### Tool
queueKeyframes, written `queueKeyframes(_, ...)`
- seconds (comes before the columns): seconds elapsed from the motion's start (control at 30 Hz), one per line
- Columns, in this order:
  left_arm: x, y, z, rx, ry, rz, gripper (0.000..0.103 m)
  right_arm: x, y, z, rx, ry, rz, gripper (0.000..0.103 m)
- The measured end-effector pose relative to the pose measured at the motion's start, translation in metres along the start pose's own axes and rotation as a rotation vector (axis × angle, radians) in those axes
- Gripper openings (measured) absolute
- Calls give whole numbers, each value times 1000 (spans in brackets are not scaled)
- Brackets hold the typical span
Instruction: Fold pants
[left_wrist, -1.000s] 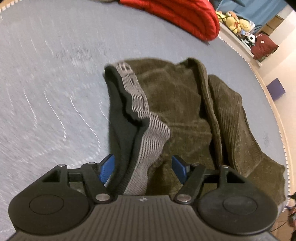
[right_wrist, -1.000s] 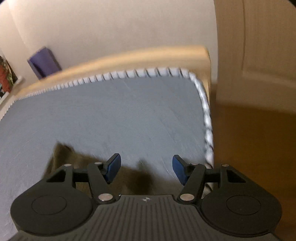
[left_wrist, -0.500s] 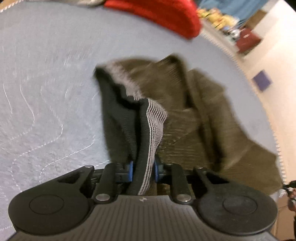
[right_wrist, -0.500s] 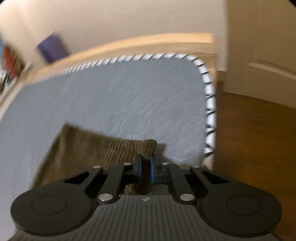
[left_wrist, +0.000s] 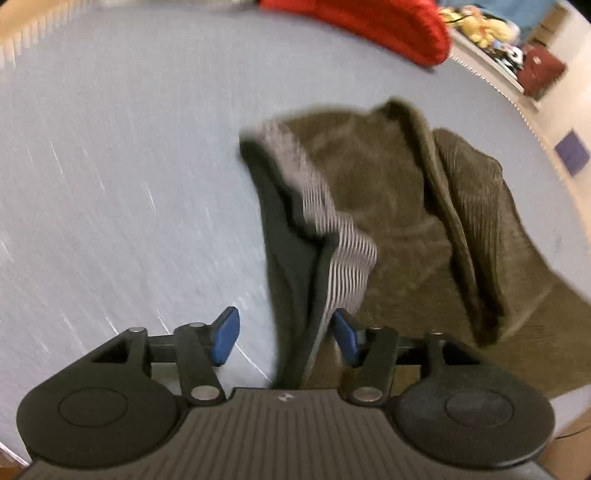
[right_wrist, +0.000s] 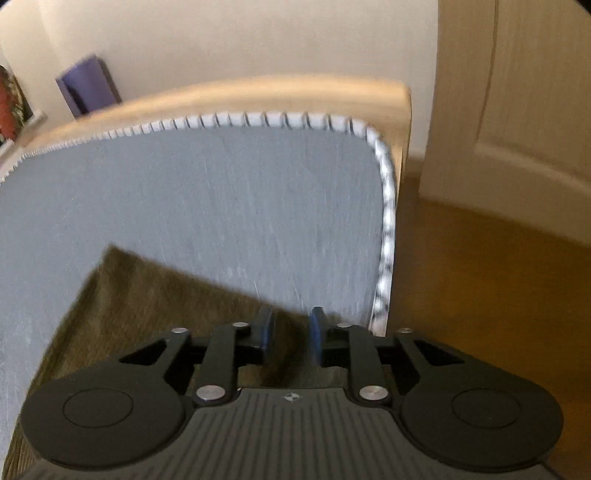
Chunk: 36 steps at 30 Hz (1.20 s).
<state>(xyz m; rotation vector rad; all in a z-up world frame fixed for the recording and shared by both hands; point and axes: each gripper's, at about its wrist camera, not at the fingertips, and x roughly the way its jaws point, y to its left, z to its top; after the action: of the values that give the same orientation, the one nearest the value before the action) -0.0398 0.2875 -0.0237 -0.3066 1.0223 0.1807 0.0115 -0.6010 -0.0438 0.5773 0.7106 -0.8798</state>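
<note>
Olive corduroy pants (left_wrist: 391, 206) lie bunched on the grey-blue mattress (left_wrist: 122, 177), their striped grey waistband (left_wrist: 343, 254) and black lining turned up. My left gripper (left_wrist: 286, 339) hovers over the near end of that waistband. Its jaws are opening, and the band runs between them close to the right blue pad (left_wrist: 345, 338), unpinched. In the right wrist view a pant leg end (right_wrist: 147, 299) lies near the mattress corner. My right gripper (right_wrist: 291, 332) is over its edge. Its jaws are opening narrowly, with fabric in the gap but not pressed.
A red blanket (left_wrist: 373, 26) lies at the far side of the mattress, with stuffed toys (left_wrist: 476, 26) on a shelf beyond. The mattress's piped edge (right_wrist: 386, 229) and wooden bed frame (right_wrist: 258, 92) border a wooden floor (right_wrist: 487, 295) and a door (right_wrist: 517, 92).
Both grippers closed on the fabric half a second ago and have now parted again, the left one widely and the right one slightly. The left view has shifted sideways over the waistband.
</note>
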Motion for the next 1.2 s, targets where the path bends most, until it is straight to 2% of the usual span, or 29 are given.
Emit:
queueKeyframes(0.07, -18, -12, 2, 60, -92, 19, 62, -12, 10, 1, -65, -60, 38, 29)
queueKeyframes(0.1, -23, -16, 2, 86, -127, -10, 61, -17, 16, 0, -101, -77, 75, 29)
queueKeyframes(0.17, -29, -25, 1, 133, -158, -83, 49, -22, 29, -6, -174, -63, 204, 29)
queueKeyframes(0.2, -29, -29, 0, 157, -158, -113, 38, -24, 38, -11, -228, -42, 286, 29)
queueKeyframes(0.3, -10, -35, -2, 196, -107, -159, 13, -35, 70, -38, -465, 14, 482, 29)
queueKeyframes(0.33, 3, -37, -1, 209, -76, -120, 13, -41, 81, -50, -561, 25, 545, 29)
queueKeyframes(0.4, 30, -31, -1, 224, 3, -12, 2, -58, 101, -77, -740, 30, 641, 29)
queueKeyframes(0.5, 30, -23, 10, 139, 10, -60, 3, -87, 126, -125, -1003, 29, 767, 29)
queueKeyframes(0.57, 13, -15, 21, 83, -49, -121, 9, -108, 137, -155, -1144, 23, 831, 30)
queueKeyframes(0.63, 1, -5, 33, 26, -124, -142, 38, -129, 145, -182, -1265, 6, 897, 34)
queueKeyframes(0.67, 0, 0, 38, -12, -145, -134, 44, -140, 148, -197, -1315, -1, 932, 36)
queueKeyframes(0.73, 13, 8, 48, -95, -131, -130, 53, -164, 151, -225, -1410, -3, 1010, 42)
queueKeyframes(0.9, 59, 28, 67, -277, -77, -130, 53, -206, 153, -271, -1595, 8, 1144, 46)
queueKeyframes(0.97, 73, 34, 76, -303, -84, -130, 54, -217, 153, -289, -1665, 15, 1175, 49)
queueKeyframes(1.03, 91, 36, 83, -319, -86, -131, 59, -221, 150, -302, -1728, 19, 1187, 50)
queueKeyframes(1.1, 104, 42, 89, -334, -81, -144, 59, -223, 147, -313, -1776, 39, 1200, 50)
queueKeyframes(1.13, 108, 42, 90, -328, -83, -149, 53, -224, 146, -319, -1800, 46, 1202, 50)
queueKeyframes(1.2, 117, 35, 97, -259, -127, -114, 36, -224, 146, -333, -1849, 36, 1194, 50)
